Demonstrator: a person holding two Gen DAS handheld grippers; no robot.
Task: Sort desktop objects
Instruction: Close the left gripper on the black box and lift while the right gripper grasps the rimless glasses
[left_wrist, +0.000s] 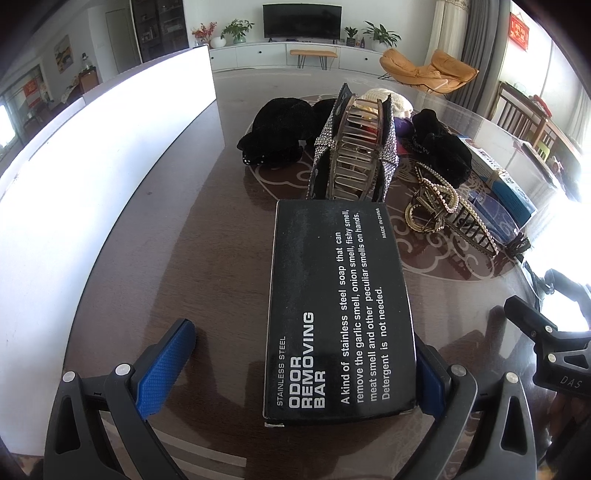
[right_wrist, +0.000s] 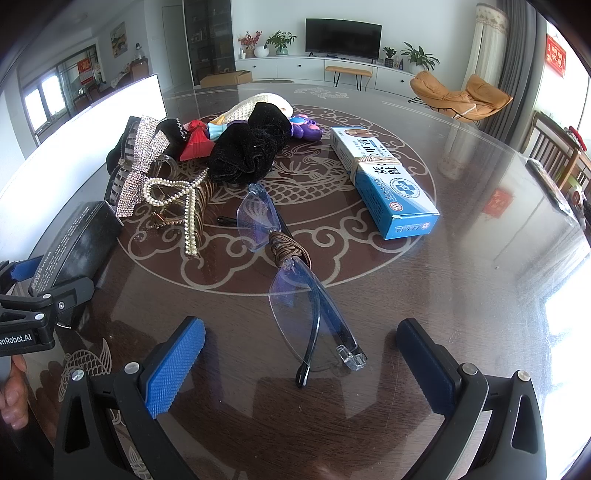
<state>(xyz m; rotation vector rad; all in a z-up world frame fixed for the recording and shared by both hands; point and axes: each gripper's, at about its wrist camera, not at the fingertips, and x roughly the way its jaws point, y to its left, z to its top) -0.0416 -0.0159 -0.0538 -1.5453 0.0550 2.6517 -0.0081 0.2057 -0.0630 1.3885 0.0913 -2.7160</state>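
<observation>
A black "Odor Removing Bar" box (left_wrist: 338, 306) lies flat on the table between the fingers of my left gripper (left_wrist: 306, 354). The jaws are open: the right pad touches the box's side, the left pad (left_wrist: 166, 365) stands well apart. The box also shows at the left of the right wrist view (right_wrist: 77, 243). My right gripper (right_wrist: 301, 354) is open and empty, with the near end of folded rimless glasses (right_wrist: 295, 280) between its fingers. A brown hair tie (right_wrist: 290, 253) is wound around the glasses' bridge.
Beyond the box stand a rhinestone claw clip (left_wrist: 354, 147), a pearl bow clip (left_wrist: 439, 199), black scrunchies (right_wrist: 251, 147), a red box (right_wrist: 197, 142), a purple toy (right_wrist: 306, 127) and a blue medicine box (right_wrist: 384, 181). White bins (left_wrist: 92, 166) line the left side.
</observation>
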